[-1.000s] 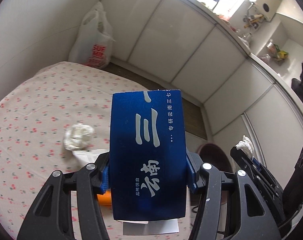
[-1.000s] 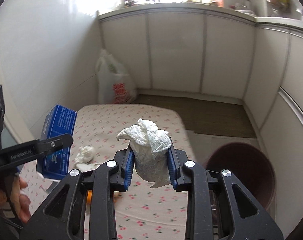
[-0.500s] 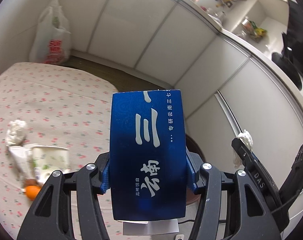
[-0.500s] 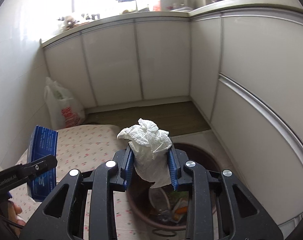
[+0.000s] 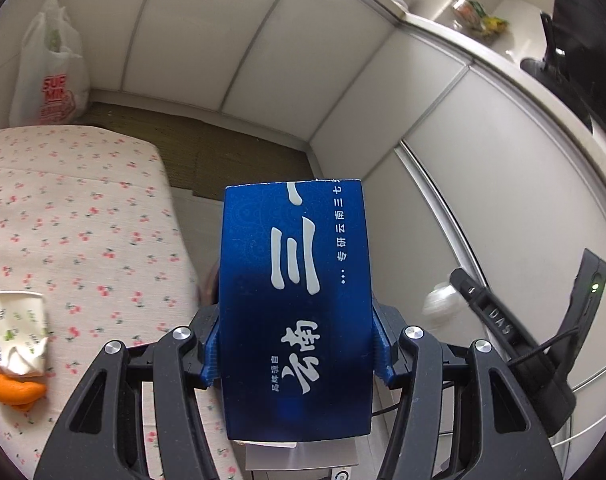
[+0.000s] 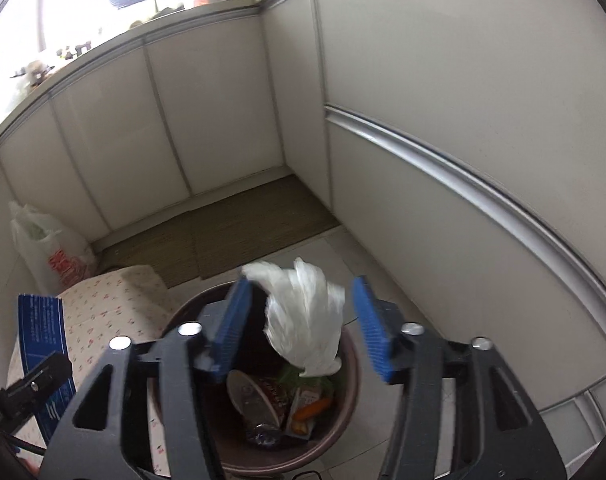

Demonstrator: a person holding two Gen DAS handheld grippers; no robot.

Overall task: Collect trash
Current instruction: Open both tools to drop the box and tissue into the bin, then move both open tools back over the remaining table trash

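Right gripper (image 6: 299, 328): jaws just sprung apart, crumpled white tissue (image 6: 303, 320) hung loose between the fingers, touching neither pad, above the brown trash bin (image 6: 349, 396). Left gripper (image 5: 295, 344): clamped on an upright blue carton (image 5: 295, 300) with white Chinese lettering.
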